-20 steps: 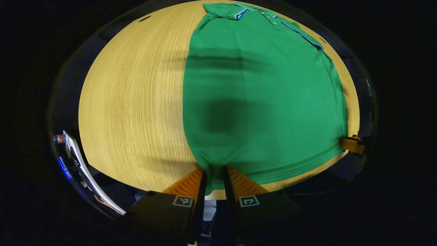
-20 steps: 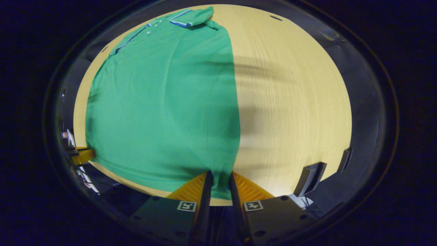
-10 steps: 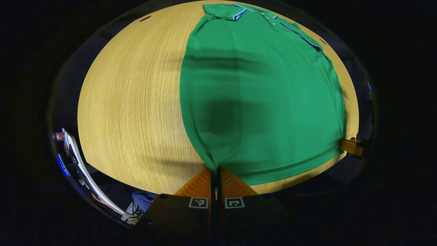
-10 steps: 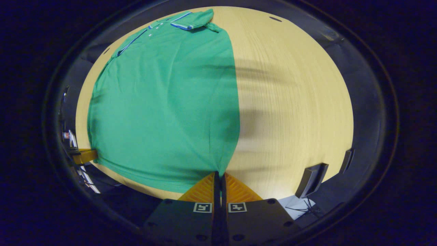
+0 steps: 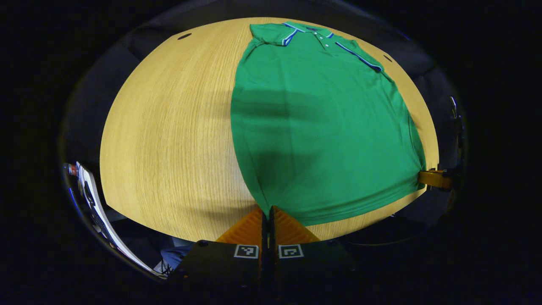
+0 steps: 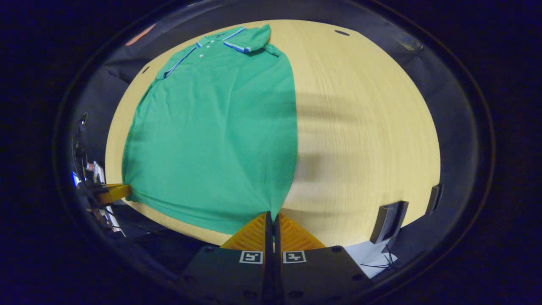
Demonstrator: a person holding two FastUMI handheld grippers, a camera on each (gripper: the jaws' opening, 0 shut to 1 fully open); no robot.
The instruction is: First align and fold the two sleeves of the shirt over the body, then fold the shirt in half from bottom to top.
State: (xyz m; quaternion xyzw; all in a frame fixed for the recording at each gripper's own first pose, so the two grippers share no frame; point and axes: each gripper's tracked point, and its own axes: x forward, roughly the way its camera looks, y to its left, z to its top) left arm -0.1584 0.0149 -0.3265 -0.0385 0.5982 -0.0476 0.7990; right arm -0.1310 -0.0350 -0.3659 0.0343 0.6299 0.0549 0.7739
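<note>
The shirt (image 5: 322, 127) is a green polo with a collar trimmed in blue and white, and it lies flat on the wooden bench (image 5: 169, 127) with the collar at the far end and the bottom hem at the near edge. Both sleeves are folded in over the body, so the shirt has a long shape with nearly straight sides, and the cloth is smooth with only a few soft wrinkles near the hem. In the left gripper view the left gripper (image 5: 266, 216) is at the near left corner of the hem; its fingers are pressed together with a corner of green cloth pinched between them, and the cloth rises a little toward them. In the right gripper view the right gripper (image 6: 272, 218) is at the near right corner of the hem (image 6: 203, 214), and its fingers are closed on the cloth in the same way. Each gripper also shows in the other view, far off at the opposite hem corner. A dark upright object (image 6: 387, 220) stands at the near right edge of the bench; I cannot tell what it is.
</note>
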